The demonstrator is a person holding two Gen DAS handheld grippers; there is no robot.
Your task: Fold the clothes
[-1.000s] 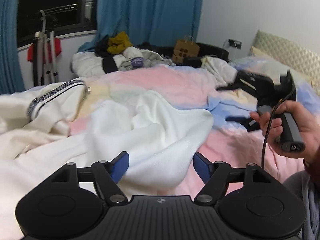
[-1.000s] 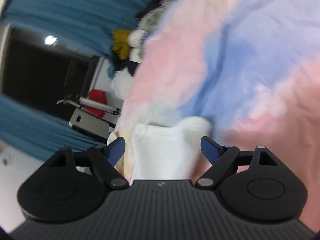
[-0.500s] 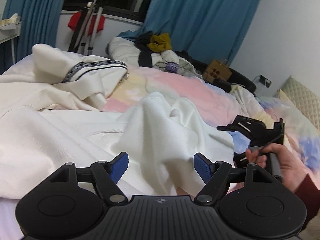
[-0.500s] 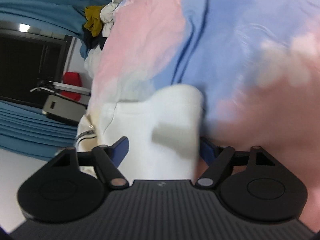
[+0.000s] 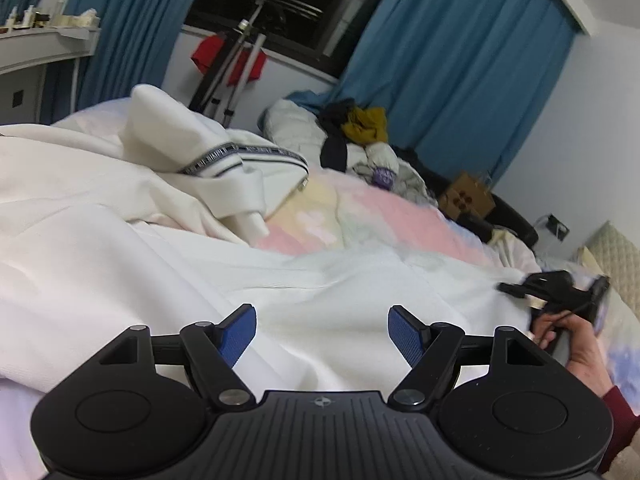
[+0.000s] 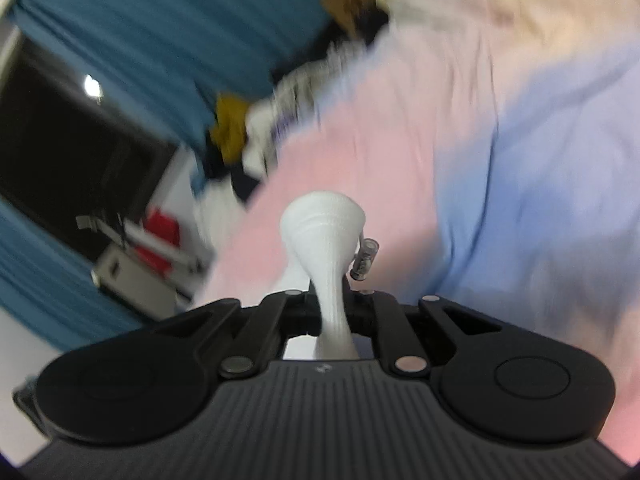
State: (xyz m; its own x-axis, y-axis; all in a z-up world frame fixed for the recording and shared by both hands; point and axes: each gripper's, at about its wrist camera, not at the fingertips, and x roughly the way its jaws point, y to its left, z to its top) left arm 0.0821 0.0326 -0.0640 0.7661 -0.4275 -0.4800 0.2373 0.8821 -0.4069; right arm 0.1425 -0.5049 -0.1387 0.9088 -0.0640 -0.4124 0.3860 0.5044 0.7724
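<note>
White garment (image 6: 324,240) pinched in right tool (image 6: 334,312); left tool (image 5: 322,328) spread

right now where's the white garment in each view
Left wrist: the white garment spreads across the lower middle of the picture, under the open left tongs, reaching right to the right tongs.
Right wrist: a bunched bit of it sits at centre, pinched in the shut right tongs.
Shared landmark: the mustard yellow cloth by the blue curtain.
</note>
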